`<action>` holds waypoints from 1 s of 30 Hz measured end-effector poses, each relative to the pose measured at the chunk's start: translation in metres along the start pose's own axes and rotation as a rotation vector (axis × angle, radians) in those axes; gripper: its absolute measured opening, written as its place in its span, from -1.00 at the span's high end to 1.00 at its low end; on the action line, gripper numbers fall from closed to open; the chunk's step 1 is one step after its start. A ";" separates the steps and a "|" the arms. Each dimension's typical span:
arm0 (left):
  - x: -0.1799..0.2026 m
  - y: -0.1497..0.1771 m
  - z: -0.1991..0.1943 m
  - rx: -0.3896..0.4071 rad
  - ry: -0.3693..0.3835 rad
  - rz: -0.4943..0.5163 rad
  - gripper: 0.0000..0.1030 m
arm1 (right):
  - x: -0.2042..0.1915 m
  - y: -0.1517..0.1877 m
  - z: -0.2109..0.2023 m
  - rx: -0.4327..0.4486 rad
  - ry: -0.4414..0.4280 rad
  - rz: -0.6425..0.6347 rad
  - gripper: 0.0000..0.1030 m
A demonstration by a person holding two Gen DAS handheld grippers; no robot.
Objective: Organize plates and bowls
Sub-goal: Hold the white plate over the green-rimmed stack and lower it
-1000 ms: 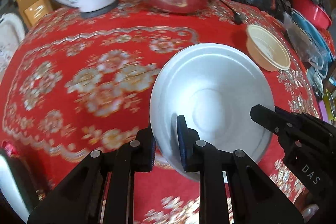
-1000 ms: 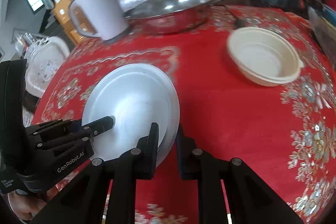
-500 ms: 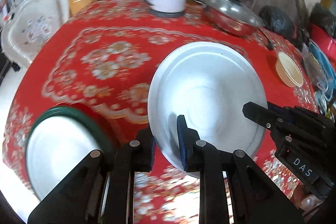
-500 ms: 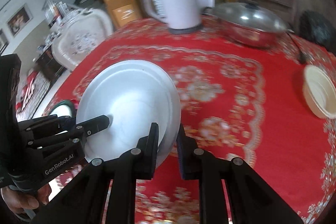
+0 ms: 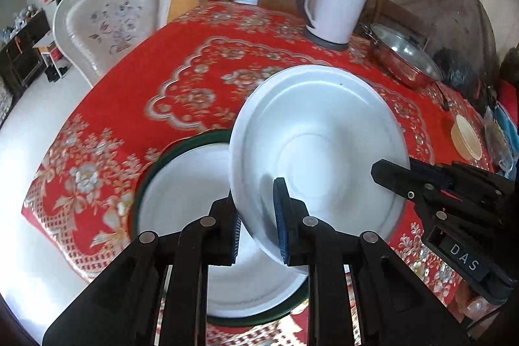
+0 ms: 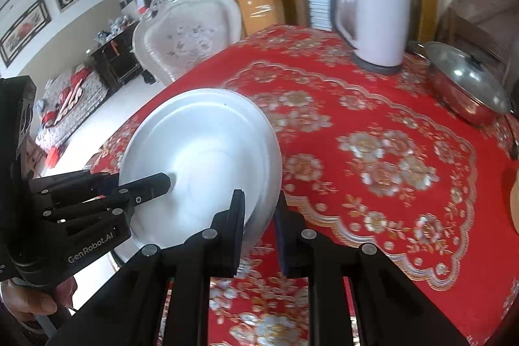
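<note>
Both grippers hold one white plate (image 5: 319, 138) in the air above the red tablecloth (image 5: 201, 80). My left gripper (image 5: 258, 216) is shut on its near left rim. My right gripper (image 6: 259, 213) is shut on its right rim; the plate (image 6: 207, 151) shows tilted in the right wrist view. The right gripper's fingers (image 5: 405, 180) show at the plate's right edge, the left gripper's fingers (image 6: 146, 187) at its left. A green-rimmed white plate (image 5: 181, 184) lies on the table below, partly hidden by the held plate. A cream bowl (image 5: 465, 137) sits at the far right.
A white kettle (image 5: 335, 4) and a lidded steel pan (image 5: 405, 57) stand at the back of the table. An ornate white chair (image 5: 113, 18) is at the left side. Dark bags (image 5: 460, 73) crowd the right edge. The table's front edge is close.
Both grippers carried the white plate leftward across the table. The green-rimmed plate has come into view and now lies right under it; the cream bowl has slid far right.
</note>
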State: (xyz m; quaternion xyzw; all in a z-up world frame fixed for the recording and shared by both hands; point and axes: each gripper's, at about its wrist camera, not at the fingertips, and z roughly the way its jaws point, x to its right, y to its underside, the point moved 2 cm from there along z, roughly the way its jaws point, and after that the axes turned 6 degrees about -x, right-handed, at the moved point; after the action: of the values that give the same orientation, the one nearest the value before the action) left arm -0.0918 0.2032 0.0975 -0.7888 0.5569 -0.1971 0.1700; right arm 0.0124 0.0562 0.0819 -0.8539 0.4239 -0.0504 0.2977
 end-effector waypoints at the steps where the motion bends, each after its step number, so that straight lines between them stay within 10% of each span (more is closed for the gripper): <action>1: -0.006 0.002 -0.001 -0.001 -0.001 -0.006 0.65 | -0.006 -0.001 0.003 -0.004 -0.003 -0.011 0.65; 30: -0.057 0.045 0.021 -0.026 -0.049 -0.084 0.63 | -0.073 0.015 0.044 -0.120 0.032 -0.143 0.65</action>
State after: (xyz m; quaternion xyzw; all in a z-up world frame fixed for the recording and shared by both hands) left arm -0.1353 0.2440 0.0506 -0.8180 0.5216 -0.1776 0.1650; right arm -0.0292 0.1246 0.0497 -0.8974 0.3689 -0.0593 0.2347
